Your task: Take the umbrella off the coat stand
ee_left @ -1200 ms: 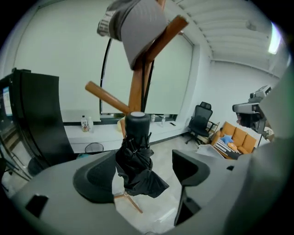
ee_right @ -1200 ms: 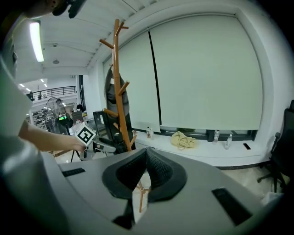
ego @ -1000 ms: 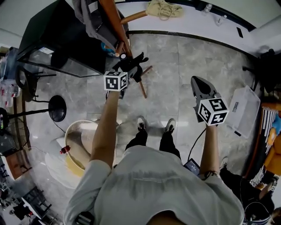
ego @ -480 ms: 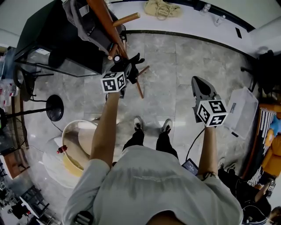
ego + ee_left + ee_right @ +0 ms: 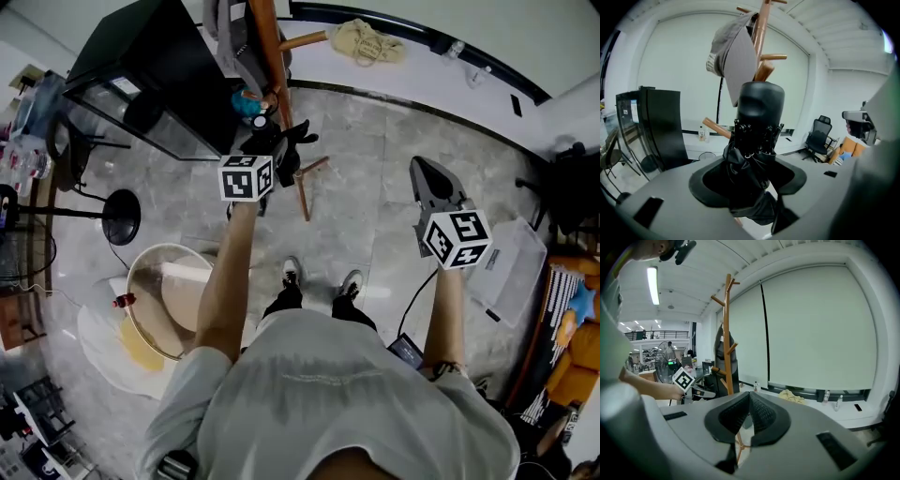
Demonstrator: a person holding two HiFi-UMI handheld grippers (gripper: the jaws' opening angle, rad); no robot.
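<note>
A black folded umbrella (image 5: 758, 140) stands upright between the jaws of my left gripper (image 5: 750, 182), which are closing and press on its folded cloth. From the head view, the left gripper (image 5: 274, 157) holds the umbrella (image 5: 291, 148) right beside the wooden coat stand (image 5: 273, 58). The coat stand (image 5: 762, 51) rises just behind the umbrella, with a grey garment (image 5: 733, 56) hung on it. My right gripper (image 5: 425, 174) hangs apart at the right, its ribbed pads together and holding nothing. Its own view shows the right gripper (image 5: 749, 401) aimed toward the coat stand (image 5: 727, 333).
A black cabinet (image 5: 150, 84) stands left of the coat stand. A fan's round base (image 5: 122, 217) and a round basin (image 5: 173, 300) sit on the floor at the left. A white box (image 5: 511, 272) lies at the right, a beige cloth (image 5: 367, 39) on the sill, an office chair (image 5: 818, 138) further off.
Both grippers have risen. The left jaws have closed in on the umbrella and carried it upward beside the stand's pole.
</note>
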